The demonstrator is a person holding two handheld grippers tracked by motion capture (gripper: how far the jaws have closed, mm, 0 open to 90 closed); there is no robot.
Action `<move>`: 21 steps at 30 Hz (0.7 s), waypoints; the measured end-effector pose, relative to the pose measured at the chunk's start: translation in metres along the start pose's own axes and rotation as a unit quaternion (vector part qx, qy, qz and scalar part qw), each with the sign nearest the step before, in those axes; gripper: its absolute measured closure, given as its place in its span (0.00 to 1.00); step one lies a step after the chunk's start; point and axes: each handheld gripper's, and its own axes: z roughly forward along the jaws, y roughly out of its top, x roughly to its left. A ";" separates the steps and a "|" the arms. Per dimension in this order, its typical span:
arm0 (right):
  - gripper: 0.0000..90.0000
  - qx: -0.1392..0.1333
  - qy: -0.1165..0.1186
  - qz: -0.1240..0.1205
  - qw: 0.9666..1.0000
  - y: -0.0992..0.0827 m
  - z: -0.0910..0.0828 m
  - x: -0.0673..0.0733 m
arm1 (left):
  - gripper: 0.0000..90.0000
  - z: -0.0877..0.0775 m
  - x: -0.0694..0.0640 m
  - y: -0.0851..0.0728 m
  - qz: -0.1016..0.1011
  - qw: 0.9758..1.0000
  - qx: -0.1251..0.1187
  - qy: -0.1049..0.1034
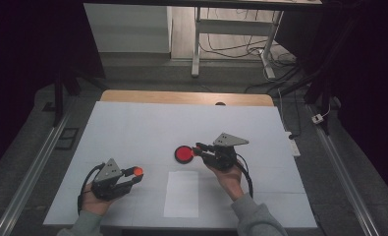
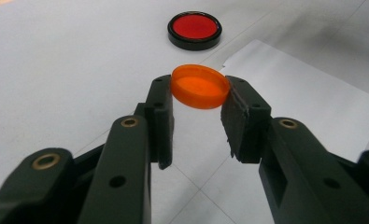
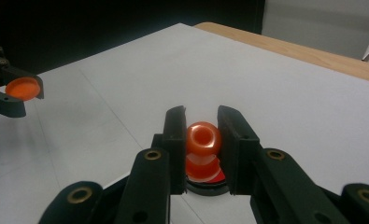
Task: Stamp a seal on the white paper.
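Left gripper, sitting at the near left of the white table, is clamping a flat round orange plastic cap between its two pads. In the left gripper view the cap is lying almost level, its broad face turned up and slightly toward the camera, its short axis running roughly upright, its rim pinched on two opposite sides. This cap is being held clear of the table, well to the near left of the black round dish with a red centre, which serves as the landmark. A plain white paper sheet is lying flat on the table just on the near side of that dish, its long side running away from the person.

Right gripper is reaching in from the right of the dish, its tips right at the dish's right edge. In the right gripper view its jaws are closing on a small rounded orange glossy piece with a dimple in its end; that dimpled end is facing back toward the camera, and the piece is hanging just above the dish. A second orange shape below it is hard to tell apart from a reflection. Far left in that view, the other gripper is showing with its cap.
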 end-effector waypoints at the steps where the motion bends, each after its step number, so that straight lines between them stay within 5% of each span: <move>1: 0.81 -0.002 0.001 0.000 1.000 0.000 0.000 0.001 | 0.72 0.000 0.000 0.000 0.001 1.000 -0.001 0.001; 21: 0.81 0.004 0.013 -0.006 1.000 -0.002 -0.006 0.009 | 0.72 0.001 0.000 0.000 0.000 1.000 0.001 0.000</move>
